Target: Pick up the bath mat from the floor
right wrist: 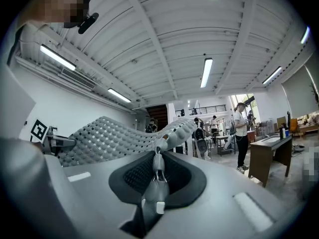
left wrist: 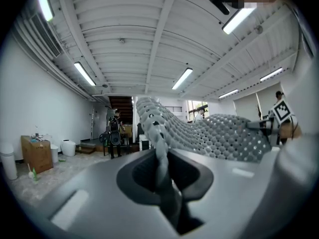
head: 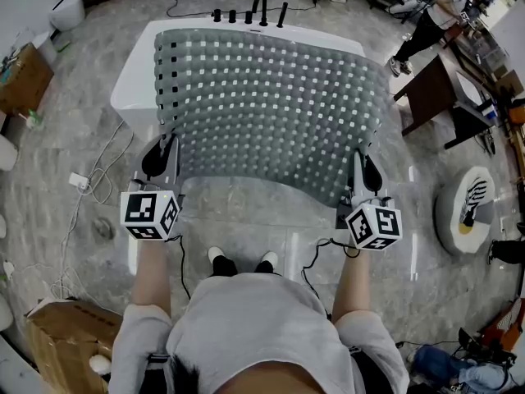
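The bath mat (head: pixel 271 105), grey and studded with rows of small square holes, is hanging clear of the floor and spreading over the white bathtub (head: pixel 130 80), covering most of its top. Its far edge is reaching toward the dark faucet set (head: pixel 258 11) at the bathtub's far end; whether it is touching the rim there cannot be told.

The left gripper (head: pixel 167 142) is pinching the mat's near corner on the bathtub's left side, its jaws closed tight on the edge. The right gripper (head: pixel 358 161) is doing the same at the near corner on the bathtub's right side, with the edge squeezed between its jaws. Between them the near edge is sagging in a shallow curve.

The only print in view is the black-and-white square code on each marker cube (head: pixel 149 213).

Left of the bathtub, white cables (head: pixel 94 183) are trailing over the marble floor, with a cardboard box (head: pixel 25 76) further out. Right of the bathtub, a brown desk (head: pixel 431 89) is standing near its corner, and a round white disc with black stripes (head: pixel 465 208) is lying on the floor beyond. The person's shoes (head: pixel 217 261) are standing on the bathtub's near side
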Available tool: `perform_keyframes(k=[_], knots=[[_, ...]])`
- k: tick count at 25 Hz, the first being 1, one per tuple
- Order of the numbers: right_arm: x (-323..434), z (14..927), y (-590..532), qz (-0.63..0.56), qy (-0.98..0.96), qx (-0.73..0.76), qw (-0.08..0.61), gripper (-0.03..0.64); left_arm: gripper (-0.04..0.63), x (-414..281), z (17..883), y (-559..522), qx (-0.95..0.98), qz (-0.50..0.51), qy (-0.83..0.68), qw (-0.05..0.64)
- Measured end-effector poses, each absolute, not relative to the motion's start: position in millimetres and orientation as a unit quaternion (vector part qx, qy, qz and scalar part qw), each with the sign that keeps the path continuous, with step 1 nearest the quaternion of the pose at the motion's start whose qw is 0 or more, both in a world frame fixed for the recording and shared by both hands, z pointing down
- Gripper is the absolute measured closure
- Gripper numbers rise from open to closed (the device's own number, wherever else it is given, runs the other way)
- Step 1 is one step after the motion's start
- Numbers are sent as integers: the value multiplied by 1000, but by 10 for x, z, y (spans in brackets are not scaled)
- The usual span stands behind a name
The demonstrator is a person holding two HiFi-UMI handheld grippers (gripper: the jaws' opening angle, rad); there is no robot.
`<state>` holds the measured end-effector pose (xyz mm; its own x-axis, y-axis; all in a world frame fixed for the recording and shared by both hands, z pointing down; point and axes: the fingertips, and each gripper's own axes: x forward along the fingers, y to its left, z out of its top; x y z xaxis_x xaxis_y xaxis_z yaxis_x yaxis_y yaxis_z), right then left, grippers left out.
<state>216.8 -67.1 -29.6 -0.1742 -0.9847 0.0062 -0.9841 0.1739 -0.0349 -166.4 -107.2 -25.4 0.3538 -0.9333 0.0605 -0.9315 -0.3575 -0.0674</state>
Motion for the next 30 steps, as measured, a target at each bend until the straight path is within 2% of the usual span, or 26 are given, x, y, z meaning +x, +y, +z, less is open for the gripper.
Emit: perform_keyframes(k=[30], knots=[[2092,-365,-641,1,772,-635,4,572,555,-1730,-303,-996,-818,-42,573,18]])
